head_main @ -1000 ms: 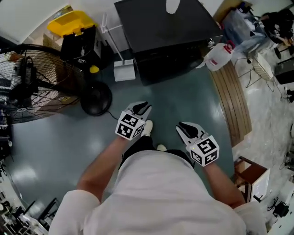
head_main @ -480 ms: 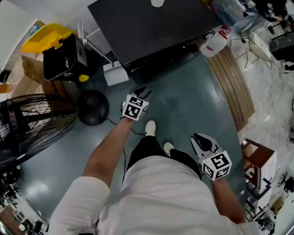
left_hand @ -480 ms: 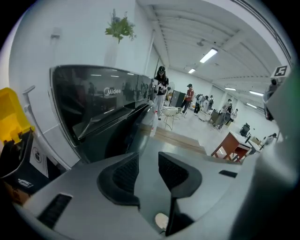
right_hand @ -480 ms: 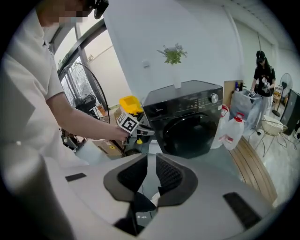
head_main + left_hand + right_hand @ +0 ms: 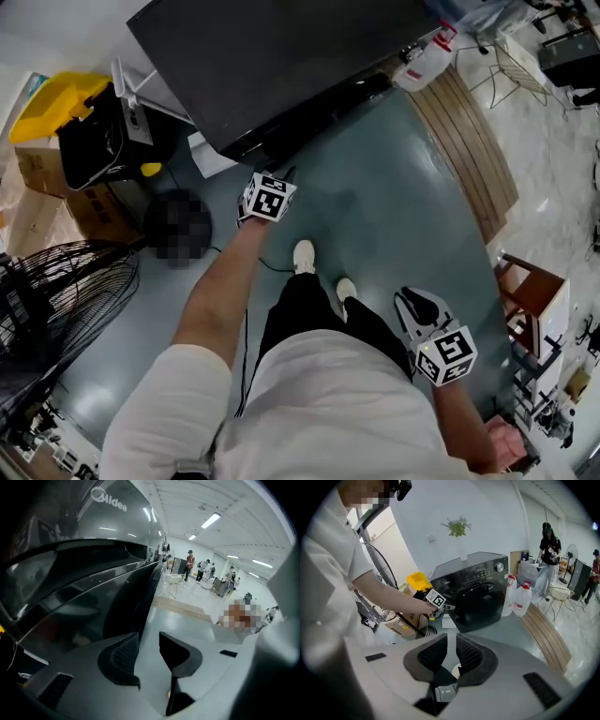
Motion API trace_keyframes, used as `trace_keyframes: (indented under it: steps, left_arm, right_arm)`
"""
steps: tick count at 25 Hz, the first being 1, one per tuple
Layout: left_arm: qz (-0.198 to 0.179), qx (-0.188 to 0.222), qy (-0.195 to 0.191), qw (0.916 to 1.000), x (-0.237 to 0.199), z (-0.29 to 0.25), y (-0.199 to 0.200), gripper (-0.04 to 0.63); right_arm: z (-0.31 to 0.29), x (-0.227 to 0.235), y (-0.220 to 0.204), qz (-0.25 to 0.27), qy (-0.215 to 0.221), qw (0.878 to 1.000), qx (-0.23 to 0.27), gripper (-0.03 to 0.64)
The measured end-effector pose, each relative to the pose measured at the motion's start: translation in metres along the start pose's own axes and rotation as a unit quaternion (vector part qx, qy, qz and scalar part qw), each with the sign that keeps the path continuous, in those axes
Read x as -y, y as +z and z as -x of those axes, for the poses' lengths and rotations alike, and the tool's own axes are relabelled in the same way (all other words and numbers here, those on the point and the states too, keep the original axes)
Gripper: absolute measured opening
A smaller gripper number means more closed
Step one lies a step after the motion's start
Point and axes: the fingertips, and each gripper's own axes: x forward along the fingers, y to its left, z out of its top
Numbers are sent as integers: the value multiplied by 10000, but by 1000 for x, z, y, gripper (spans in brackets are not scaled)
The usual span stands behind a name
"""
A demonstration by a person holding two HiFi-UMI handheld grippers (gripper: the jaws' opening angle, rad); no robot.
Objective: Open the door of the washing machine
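Note:
The black front-loading washing machine (image 5: pixel 281 56) fills the top of the head view; in the right gripper view its round dark door (image 5: pixel 476 604) is closed. My left gripper (image 5: pixel 277 183) is stretched forward, close to the machine's front at its left side. In the left gripper view the jaws (image 5: pixel 150 644) have just been opening and stand wide with nothing between them, and the dark door glass (image 5: pixel 84 616) looms at left. My right gripper (image 5: pixel 422 309) hangs back by my right hip; its jaws (image 5: pixel 451 656) show a narrow empty gap.
A large floor fan (image 5: pixel 56 300) stands at the left, with a yellow-lidded bin (image 5: pixel 47 103) and a cardboard box (image 5: pixel 89 211) beside the machine. A white jug (image 5: pixel 417 66) and a slatted wooden platform (image 5: pixel 469 141) lie to the right. A wooden stool (image 5: pixel 534 291) stands near my right side.
My left gripper has gone forward and down from in front of my body to the machine's front. The right gripper has sunk a little at my right side.

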Motion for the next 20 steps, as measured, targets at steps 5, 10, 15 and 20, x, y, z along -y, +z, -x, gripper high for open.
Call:
trace_keyframes:
  steps: [5, 10, 15, 20]
  left_arm:
    - [-116, -108, 70, 9999, -8, -20, 5, 135]
    - [-265, -212, 30, 9994, -9, -33, 6, 132]
    - [-275, -295, 97, 9991, -13, -39, 5, 97]
    - [-361, -251, 165, 9989, -10, -39, 8, 91]
  right_arm:
    - [3, 7, -8, -161, -98, 9998, -71, 67]
    - [1, 9, -6, -237, -173, 9995, -72, 66]
    - [1, 13, -8, -304, -211, 9993, -58, 63]
    - [6, 18, -13, -356, -200, 9992, 22, 59]
